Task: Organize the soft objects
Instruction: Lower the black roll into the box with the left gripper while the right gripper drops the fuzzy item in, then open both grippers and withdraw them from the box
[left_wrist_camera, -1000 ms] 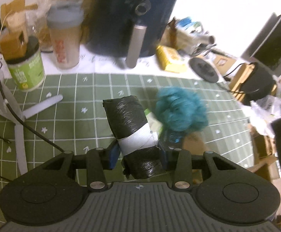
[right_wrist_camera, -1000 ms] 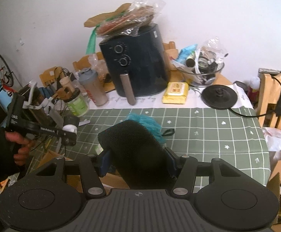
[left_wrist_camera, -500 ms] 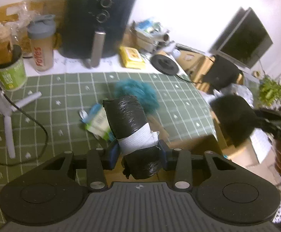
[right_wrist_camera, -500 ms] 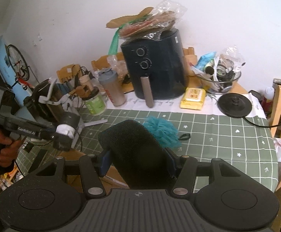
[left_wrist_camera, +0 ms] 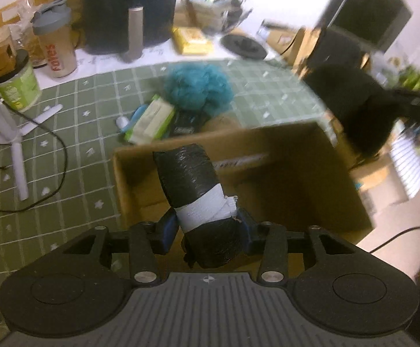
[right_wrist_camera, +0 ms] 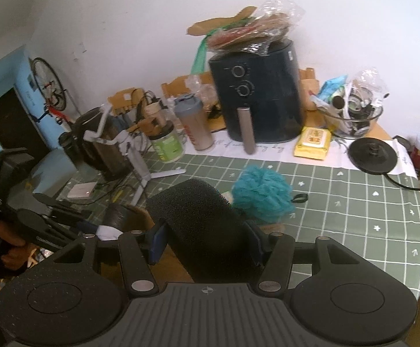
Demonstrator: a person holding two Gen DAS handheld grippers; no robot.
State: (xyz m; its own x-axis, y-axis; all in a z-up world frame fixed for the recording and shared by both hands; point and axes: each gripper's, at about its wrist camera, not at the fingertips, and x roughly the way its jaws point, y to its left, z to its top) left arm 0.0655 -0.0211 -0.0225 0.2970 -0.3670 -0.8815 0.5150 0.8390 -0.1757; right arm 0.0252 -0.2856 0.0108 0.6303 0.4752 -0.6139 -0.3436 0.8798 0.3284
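Two soft things are in the air right now. The black bag roll point(left_wrist_camera: 194, 199) with the white band is between the pads of the left gripper point(left_wrist_camera: 207, 228), hanging right over the open cardboard box point(left_wrist_camera: 334, 190); the jaws are easing open but the pads look like they're touching it, so I'd call it held. The black sponge point(right_wrist_camera: 207, 225) is clamped in the right gripper point(right_wrist_camera: 207, 243), off to the side of the box and above the table edge, not over the opening from what I can see.

Box looks empty inside, so I'd say nothing is sorted yet. On the green table point(left_wrist_camera: 65, 156) there's the teal bath pouf point(left_wrist_camera: 198, 88) and a green wipes pack point(left_wrist_camera: 152, 120) just beside it, both waiting. So: roll about to drop in, sponge next, then the rest.
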